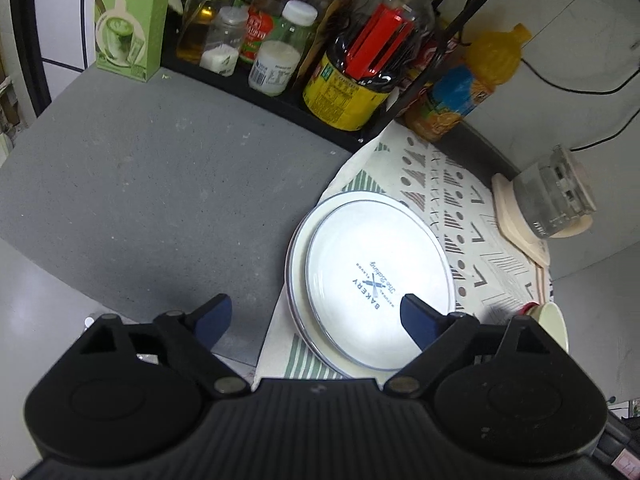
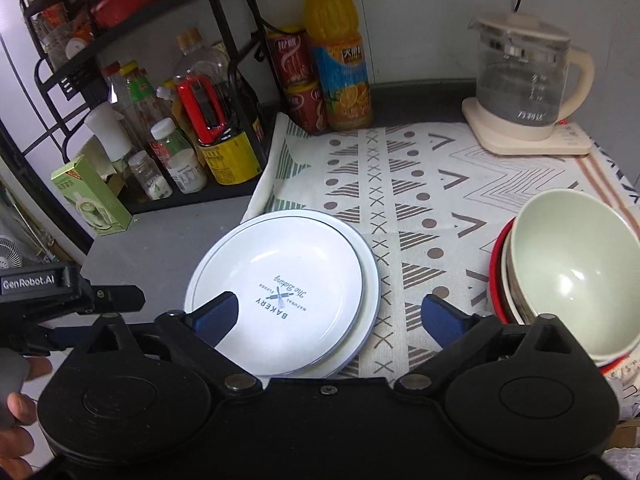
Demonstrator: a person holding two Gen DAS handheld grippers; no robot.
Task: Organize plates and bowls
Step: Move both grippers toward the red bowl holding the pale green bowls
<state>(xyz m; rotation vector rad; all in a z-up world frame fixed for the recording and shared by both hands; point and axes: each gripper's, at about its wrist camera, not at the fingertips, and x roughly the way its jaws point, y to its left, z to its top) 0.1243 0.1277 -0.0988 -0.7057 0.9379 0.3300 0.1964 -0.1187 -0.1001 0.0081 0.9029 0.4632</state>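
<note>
A white plate with "BAKERY" print (image 1: 376, 276) lies stacked on a larger white plate (image 1: 296, 276) at the left edge of a patterned cloth (image 1: 456, 200); both show in the right wrist view (image 2: 280, 288), (image 2: 370, 280). A stack of bowls, pale green one on top (image 2: 572, 272), red one at the bottom (image 2: 496, 268), stands at the right; its rim shows in the left wrist view (image 1: 554, 320). My left gripper (image 1: 316, 318) is open and empty above the plates' near left edge. My right gripper (image 2: 332, 320) is open and empty above the plates' near edge.
A black rack (image 2: 224, 40) with bottles and jars (image 1: 280, 64) stands at the back left, with a green carton (image 1: 132, 20) beside it. An orange juice bottle (image 2: 340, 52), red cans (image 2: 296, 80) and a glass kettle (image 2: 524, 76) stand at the back. Grey counter (image 1: 160, 176) lies left.
</note>
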